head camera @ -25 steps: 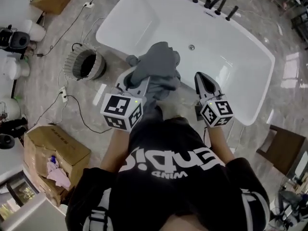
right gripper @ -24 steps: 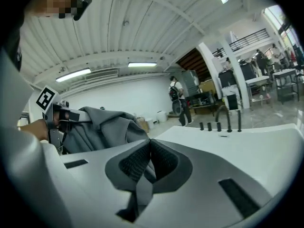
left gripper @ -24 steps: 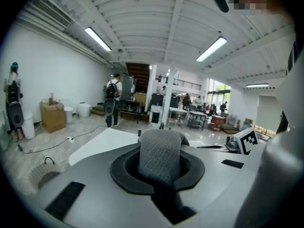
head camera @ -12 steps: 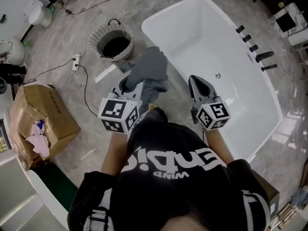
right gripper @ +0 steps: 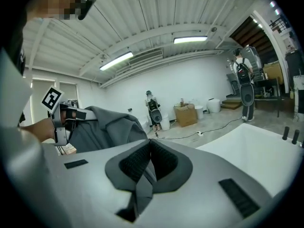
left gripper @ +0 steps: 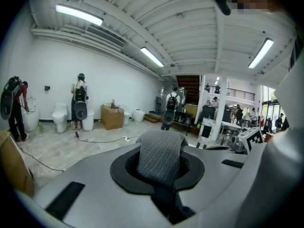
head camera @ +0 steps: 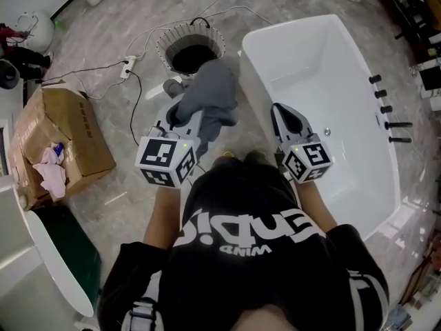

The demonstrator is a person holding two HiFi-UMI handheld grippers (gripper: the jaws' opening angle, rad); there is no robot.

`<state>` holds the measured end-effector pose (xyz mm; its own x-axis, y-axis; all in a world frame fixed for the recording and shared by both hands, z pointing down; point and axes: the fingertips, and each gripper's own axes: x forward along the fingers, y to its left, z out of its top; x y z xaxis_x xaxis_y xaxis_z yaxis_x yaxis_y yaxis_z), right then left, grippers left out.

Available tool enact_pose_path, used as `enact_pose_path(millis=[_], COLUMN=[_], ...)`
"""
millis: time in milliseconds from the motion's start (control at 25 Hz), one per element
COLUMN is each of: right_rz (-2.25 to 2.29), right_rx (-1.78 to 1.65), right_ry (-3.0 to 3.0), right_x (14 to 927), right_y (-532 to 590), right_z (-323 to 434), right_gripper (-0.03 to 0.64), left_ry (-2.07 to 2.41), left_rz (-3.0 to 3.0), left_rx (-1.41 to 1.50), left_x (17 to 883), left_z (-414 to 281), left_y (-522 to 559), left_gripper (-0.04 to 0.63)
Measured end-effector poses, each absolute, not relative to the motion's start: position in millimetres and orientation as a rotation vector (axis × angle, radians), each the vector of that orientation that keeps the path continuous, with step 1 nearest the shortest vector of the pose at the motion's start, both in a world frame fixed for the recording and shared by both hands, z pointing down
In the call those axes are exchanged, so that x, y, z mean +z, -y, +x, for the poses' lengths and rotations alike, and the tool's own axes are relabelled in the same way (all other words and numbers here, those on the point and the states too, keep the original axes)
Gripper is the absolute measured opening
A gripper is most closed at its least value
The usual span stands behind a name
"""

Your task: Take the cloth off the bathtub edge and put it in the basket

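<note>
Your left tongs [head camera: 180,118] pinch the grey cloth [head camera: 215,92] mid-frame, below the basket [head camera: 165,47]; your right tongs [head camera: 282,110] are pressed together.

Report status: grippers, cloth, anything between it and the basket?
Left gripper shut on grey cloth; right gripper shut, empty. Cloth off the bathtub, hanging just short of the basket. Path looks clear; power strip on floor beside basket.

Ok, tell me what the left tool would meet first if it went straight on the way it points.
Probably the basket: the left tool, shut on the cloth, aims at it, though depth is unclear and it might pass over the rim.
</note>
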<state>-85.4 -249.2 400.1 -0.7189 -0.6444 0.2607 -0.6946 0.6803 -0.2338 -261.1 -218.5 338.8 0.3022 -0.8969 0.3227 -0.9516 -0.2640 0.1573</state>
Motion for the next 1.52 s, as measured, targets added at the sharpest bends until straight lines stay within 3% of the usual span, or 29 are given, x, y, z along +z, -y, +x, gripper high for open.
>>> enact_pose_path(millis=[480,1520], right_rz=[0.91,0.538], right_rx=[0.47,0.429], right_ry=[2.779,2.887], right_x=[413.4,377.8], right_y=[317.2,607.5], right_z=[-166.4,-326.8], right_gripper=[0.014,0.014], left_ry=[1.794,2.07], left_rz=[2.121,1.923], left_rx=[0.194,0.089], left_x=[345.5,299.4], left_z=[-336.3,-468.9], left_y=[262.8,523.4], left_gripper=[0.061,0.061])
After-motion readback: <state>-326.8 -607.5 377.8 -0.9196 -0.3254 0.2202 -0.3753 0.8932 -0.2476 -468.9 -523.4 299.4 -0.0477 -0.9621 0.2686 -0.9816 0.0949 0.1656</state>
